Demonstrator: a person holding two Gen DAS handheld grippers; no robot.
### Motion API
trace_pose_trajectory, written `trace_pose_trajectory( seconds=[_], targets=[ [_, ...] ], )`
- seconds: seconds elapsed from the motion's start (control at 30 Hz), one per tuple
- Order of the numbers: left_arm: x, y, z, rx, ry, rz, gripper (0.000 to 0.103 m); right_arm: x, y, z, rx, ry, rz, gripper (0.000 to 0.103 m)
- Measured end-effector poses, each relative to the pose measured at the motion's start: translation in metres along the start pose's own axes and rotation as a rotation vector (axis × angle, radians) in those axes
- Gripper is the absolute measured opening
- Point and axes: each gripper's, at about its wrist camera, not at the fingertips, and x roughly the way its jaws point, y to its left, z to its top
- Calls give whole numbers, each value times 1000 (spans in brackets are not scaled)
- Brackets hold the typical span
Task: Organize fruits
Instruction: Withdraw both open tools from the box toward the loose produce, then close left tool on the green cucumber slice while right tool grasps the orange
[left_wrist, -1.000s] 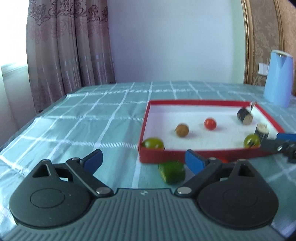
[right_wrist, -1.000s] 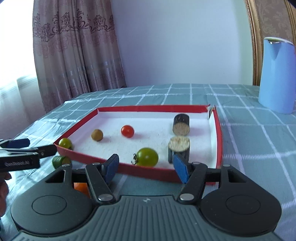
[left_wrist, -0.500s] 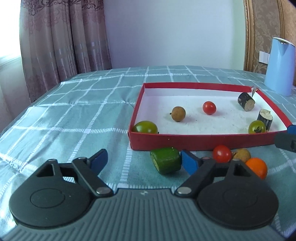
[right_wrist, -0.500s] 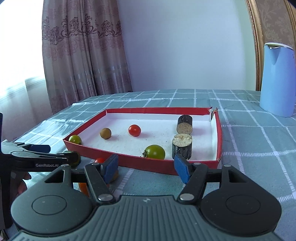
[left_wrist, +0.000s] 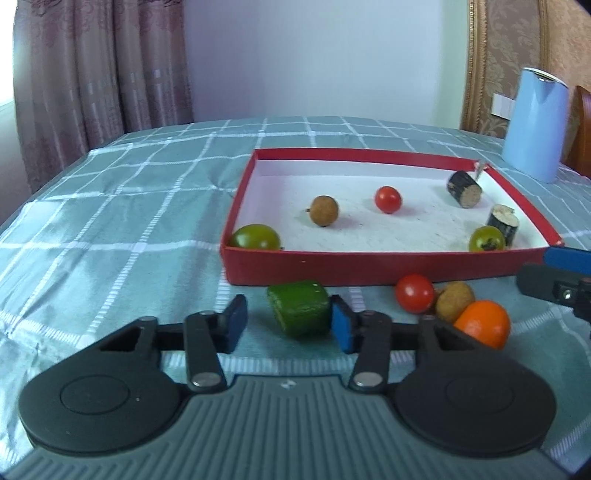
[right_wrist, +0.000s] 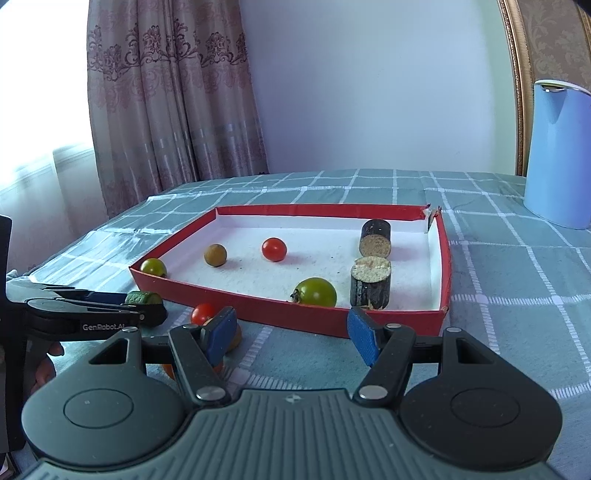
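A red box (left_wrist: 369, 263) (right_wrist: 258, 306) with a white floor holds two green tomatoes (left_wrist: 255, 237), a red tomato (left_wrist: 388, 199), a brown longan (left_wrist: 324, 210) and two dark cylinders (left_wrist: 464, 184). In front of it on the cloth lie a green chunk (left_wrist: 300, 313), a red tomato (left_wrist: 414, 294), a brown fruit (left_wrist: 455, 300) and an orange fruit (left_wrist: 482, 323). My left gripper (left_wrist: 290, 325) is open, its jaws either side of the green chunk, right pad touching it. My right gripper (right_wrist: 291, 334) is open and empty before the box's near wall.
A light blue kettle (left_wrist: 535, 125) (right_wrist: 559, 155) stands at the back right on the green checked tablecloth (left_wrist: 129, 221). Curtains (right_wrist: 166, 110) hang behind the table's left side. The right gripper's finger shows at the right edge of the left wrist view (left_wrist: 554, 288).
My left gripper has pulled back and lowered; its jaws have narrowed around the green chunk. My right gripper has drawn back and up from the box, still open.
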Motion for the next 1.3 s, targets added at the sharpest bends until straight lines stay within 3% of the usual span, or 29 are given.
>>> trace_pose_trajectory(
  seconds=[0.53, 0.93, 1.13, 1.3],
  targets=[
    [1, 0, 0, -8, -2, -16, 38, 1, 32, -5, -67, 46, 151, 66],
    [1, 1, 0, -10, -2, -17, 38, 23, 57, -11, -132, 117, 170, 66],
    [2, 1, 0, -9, -2, -16, 38, 25, 61, -12, -143, 119, 157, 43],
    [2, 1, 0, -9, -2, -16, 38, 22, 58, -12, -126, 112, 163, 43]
  ],
)
